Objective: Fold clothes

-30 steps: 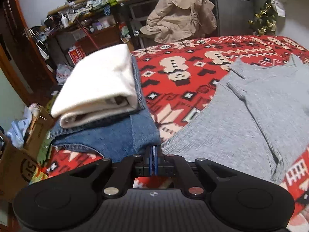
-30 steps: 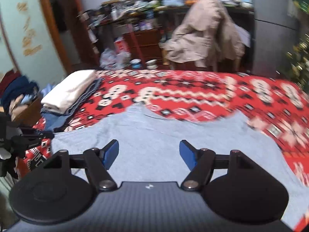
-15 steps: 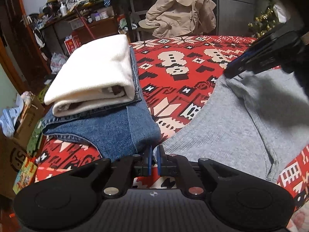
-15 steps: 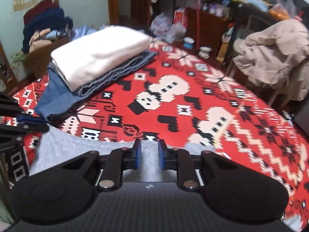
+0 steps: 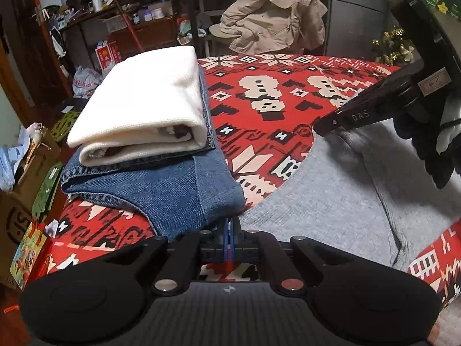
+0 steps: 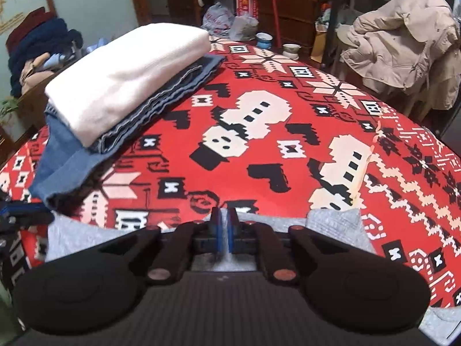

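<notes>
A grey shirt (image 5: pixel 345 190) lies flat on the red patterned cover (image 5: pixel 259 109). My left gripper (image 5: pixel 229 229) is shut at the shirt's near left corner, beside the folded jeans, and the grey edge meets its pads. My right gripper (image 6: pixel 223 230) is shut on the shirt's far edge (image 6: pixel 334 222), with grey cloth showing between its pads. In the left wrist view the right gripper (image 5: pixel 325 127) comes down from the upper right onto the shirt, held by a gloved hand (image 5: pixel 432 150). The left gripper (image 6: pixel 26 214) shows at the left edge of the right wrist view.
A folded white garment (image 5: pixel 144 109) lies on folded blue jeans (image 5: pixel 161 190) at the cover's left side. A beige coat (image 5: pixel 273 20) hangs over a chair beyond the far edge. Cardboard boxes (image 5: pixel 17 207) and cluttered shelves (image 5: pixel 129 5) stand to the left.
The right gripper swung over to the shirt's far edge and closed from wide open to shut. The left gripper opened slightly half a second ago and has shut again at the corner.
</notes>
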`<state>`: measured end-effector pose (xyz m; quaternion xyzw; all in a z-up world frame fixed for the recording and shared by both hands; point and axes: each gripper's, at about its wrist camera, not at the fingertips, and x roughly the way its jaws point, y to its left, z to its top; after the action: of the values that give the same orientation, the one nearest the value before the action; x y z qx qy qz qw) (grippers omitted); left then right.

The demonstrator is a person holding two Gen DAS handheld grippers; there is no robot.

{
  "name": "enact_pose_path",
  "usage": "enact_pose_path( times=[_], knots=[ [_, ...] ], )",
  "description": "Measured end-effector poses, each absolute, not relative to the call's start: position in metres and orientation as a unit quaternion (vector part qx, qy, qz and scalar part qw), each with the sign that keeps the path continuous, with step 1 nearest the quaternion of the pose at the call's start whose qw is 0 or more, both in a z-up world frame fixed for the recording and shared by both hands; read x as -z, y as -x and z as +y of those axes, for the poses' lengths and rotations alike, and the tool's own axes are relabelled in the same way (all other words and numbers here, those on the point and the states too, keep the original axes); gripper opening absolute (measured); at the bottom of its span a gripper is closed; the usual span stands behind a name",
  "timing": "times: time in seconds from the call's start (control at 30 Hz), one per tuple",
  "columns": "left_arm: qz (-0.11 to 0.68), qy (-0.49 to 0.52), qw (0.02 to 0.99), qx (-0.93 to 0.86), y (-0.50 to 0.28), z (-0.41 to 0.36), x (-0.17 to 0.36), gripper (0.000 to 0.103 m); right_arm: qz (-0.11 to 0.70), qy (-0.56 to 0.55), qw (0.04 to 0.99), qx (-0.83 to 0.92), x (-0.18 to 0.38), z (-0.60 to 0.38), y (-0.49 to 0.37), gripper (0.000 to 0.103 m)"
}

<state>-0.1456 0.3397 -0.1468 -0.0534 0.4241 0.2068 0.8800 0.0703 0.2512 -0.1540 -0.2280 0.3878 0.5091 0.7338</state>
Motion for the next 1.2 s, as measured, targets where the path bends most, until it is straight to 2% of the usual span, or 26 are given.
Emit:
enact_pose_path(
  times=[0.07, 0.1, 0.13, 0.17, 0.2, 0.23, 0.33, 0.4, 0.47, 0.5, 0.57, 0.6, 0.67, 0.7, 0.93, 1.13, 1.2],
  knots=[
    [0.428, 0.058, 0.877, -0.210, 0.146, 0.339, 0.146, 0.009, 0.392, 0.221, 0.737, -0.503, 0.153, 0.251, -0.070, 0.007],
    [0.431, 0.061, 0.875, -0.212, 0.146, 0.338, 0.145, 0.011, 0.393, 0.216, 0.740, -0.502, 0.151, 0.250, -0.069, 0.014],
    [0.431, 0.067, 0.874, -0.214, 0.148, 0.338, 0.144, 0.018, 0.392, 0.209, 0.742, -0.502, 0.148, 0.248, -0.067, 0.016],
    [0.428, 0.076, 0.874, -0.215, 0.150, 0.337, 0.142, 0.028, 0.389, 0.202, 0.745, -0.503, 0.143, 0.245, -0.064, 0.023],
    [0.425, 0.081, 0.875, -0.216, 0.153, 0.336, 0.139, 0.031, 0.383, 0.193, 0.748, -0.506, 0.136, 0.241, -0.060, 0.031],
    [0.421, 0.083, 0.877, -0.217, 0.155, 0.334, 0.136, 0.032, 0.379, 0.182, 0.751, -0.509, 0.129, 0.237, -0.056, 0.034],
    [0.412, 0.077, 0.881, -0.219, 0.163, 0.326, 0.124, 0.038, 0.365, 0.154, 0.761, -0.514, 0.107, 0.221, -0.041, 0.053],
    [0.403, 0.075, 0.885, -0.222, 0.169, 0.320, 0.115, 0.046, 0.354, 0.137, 0.769, -0.514, 0.092, 0.205, -0.028, 0.076],
    [0.391, 0.081, 0.889, -0.223, 0.177, 0.314, 0.105, 0.059, 0.342, 0.119, 0.774, -0.519, 0.079, 0.184, -0.011, 0.086],
    [0.385, 0.084, 0.891, -0.224, 0.181, 0.310, 0.101, 0.063, 0.337, 0.112, 0.776, -0.521, 0.074, 0.174, -0.002, 0.091],
    [0.373, 0.087, 0.896, -0.224, 0.189, 0.300, 0.095, 0.075, 0.328, 0.100, 0.783, -0.519, 0.066, 0.151, 0.017, 0.097],
    [0.371, 0.087, 0.897, -0.224, 0.193, 0.294, 0.094, 0.077, 0.325, 0.096, 0.786, -0.517, 0.063, 0.139, 0.026, 0.101],
    [0.372, 0.087, 0.897, -0.222, 0.199, 0.283, 0.096, 0.087, 0.321, 0.094, 0.794, -0.507, 0.061, 0.119, 0.042, 0.102],
    [0.373, 0.090, 0.897, -0.221, 0.202, 0.277, 0.098, 0.088, 0.318, 0.095, 0.802, -0.497, 0.062, 0.110, 0.049, 0.102],
    [0.437, 0.103, 0.863, -0.231, 0.209, 0.243, 0.121, 0.088, 0.304, 0.105, 0.848, -0.422, 0.067, 0.045, 0.093, 0.102],
    [0.403, 0.137, 0.878, -0.219, 0.224, 0.225, 0.118, 0.088, 0.293, 0.150, 0.871, -0.365, 0.068, 0.008, 0.117, 0.102],
    [0.385, 0.145, 0.884, -0.223, 0.226, 0.222, 0.113, 0.085, 0.292, 0.148, 0.874, -0.360, 0.067, -0.005, 0.120, 0.102]
  ],
)
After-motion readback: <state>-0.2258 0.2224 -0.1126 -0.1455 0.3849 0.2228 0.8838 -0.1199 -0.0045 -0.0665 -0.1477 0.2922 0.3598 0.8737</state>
